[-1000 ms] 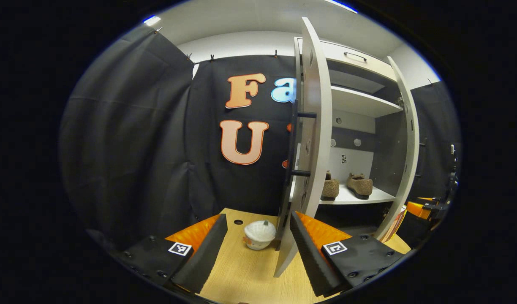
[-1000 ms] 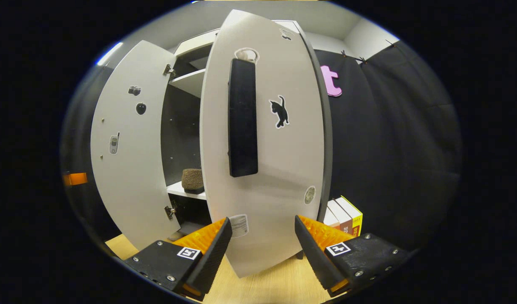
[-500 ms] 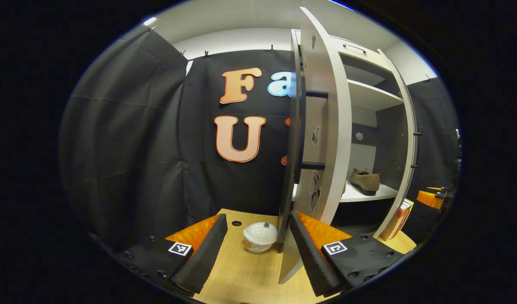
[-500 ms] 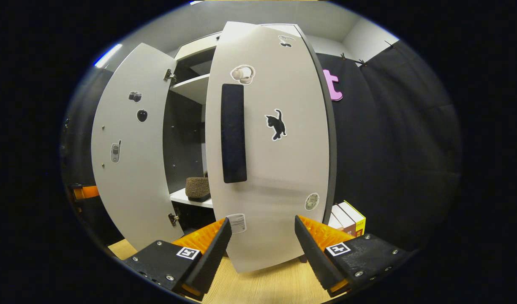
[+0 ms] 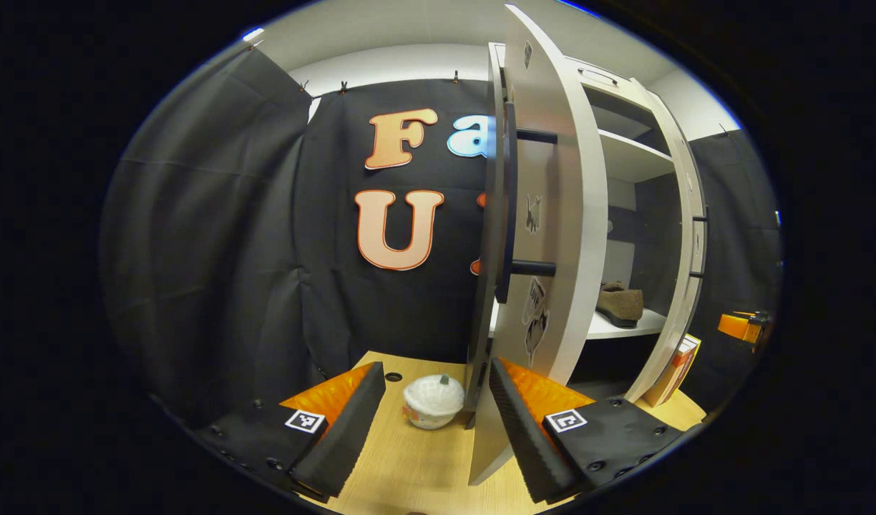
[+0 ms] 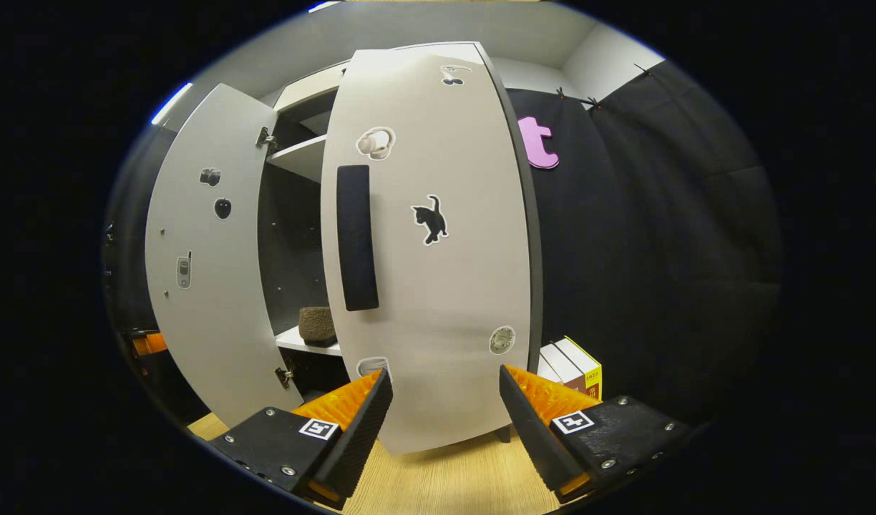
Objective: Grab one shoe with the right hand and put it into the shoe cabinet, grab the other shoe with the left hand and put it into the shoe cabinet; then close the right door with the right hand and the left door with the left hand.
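Shoe [image 5: 620, 304]: shelved inside shoe cabinet [image 5: 624, 164]. Right door [image 6: 438, 272]: half-shut before right claw [image 6: 445, 408], wide, empty. Left claw [image 5: 434, 404] likewise wide. Advice: push flat beside handle [image 6: 357, 236], steadily.

Black-and-orange two-finger left gripper [image 5: 431, 422] held level, ribbed fingers [image 5: 341, 436] spread wide apart, gripping nothing; matching black-and-orange right gripper [image 6: 444, 425] likewise level, fingers [image 6: 531, 433] parted, empty.

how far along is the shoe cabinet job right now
Done: a brown shoe sits on the cabinet shelf. In hand: right gripper, open, faces the part-shut right door. Left: shutting both doors; left gripper is open beside the left door's edge.
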{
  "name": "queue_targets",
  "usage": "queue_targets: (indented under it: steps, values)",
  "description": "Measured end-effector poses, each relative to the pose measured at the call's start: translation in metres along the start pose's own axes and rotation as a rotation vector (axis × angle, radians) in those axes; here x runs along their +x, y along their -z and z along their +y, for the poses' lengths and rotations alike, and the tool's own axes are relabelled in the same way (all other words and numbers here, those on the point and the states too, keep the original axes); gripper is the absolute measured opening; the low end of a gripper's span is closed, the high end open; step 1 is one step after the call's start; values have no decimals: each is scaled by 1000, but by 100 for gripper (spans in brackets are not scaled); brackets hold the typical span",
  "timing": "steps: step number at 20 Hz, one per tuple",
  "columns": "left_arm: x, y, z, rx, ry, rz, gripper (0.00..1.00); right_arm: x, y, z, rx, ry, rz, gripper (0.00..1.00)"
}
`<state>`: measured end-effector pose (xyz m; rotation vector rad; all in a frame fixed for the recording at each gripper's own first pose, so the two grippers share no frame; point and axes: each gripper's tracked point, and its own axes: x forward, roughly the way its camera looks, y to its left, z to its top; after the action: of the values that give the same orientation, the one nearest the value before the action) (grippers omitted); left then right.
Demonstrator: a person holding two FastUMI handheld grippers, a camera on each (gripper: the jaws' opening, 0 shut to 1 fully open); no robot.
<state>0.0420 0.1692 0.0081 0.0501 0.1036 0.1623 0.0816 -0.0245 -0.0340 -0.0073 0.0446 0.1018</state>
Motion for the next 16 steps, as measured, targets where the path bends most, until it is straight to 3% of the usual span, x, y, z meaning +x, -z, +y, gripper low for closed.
queue_targets:
  steps: [3, 8, 10, 16]
  values:
    - [-1, 1, -24, 19, 38, 4, 96, -3, -2, -2, 7, 7, -2, 93]
    - [7, 5, -76, -28, 167, 31, 99, -11, -5, -12, 7, 23, -7, 93]
    - [11, 2, -94, -37, 204, 24, 95, -16, -10, -17, 0, 36, -18, 93]
    - [29, -1, -128, -29, 263, 22, 98, -26, -16, -38, 11, 76, -31, 93]
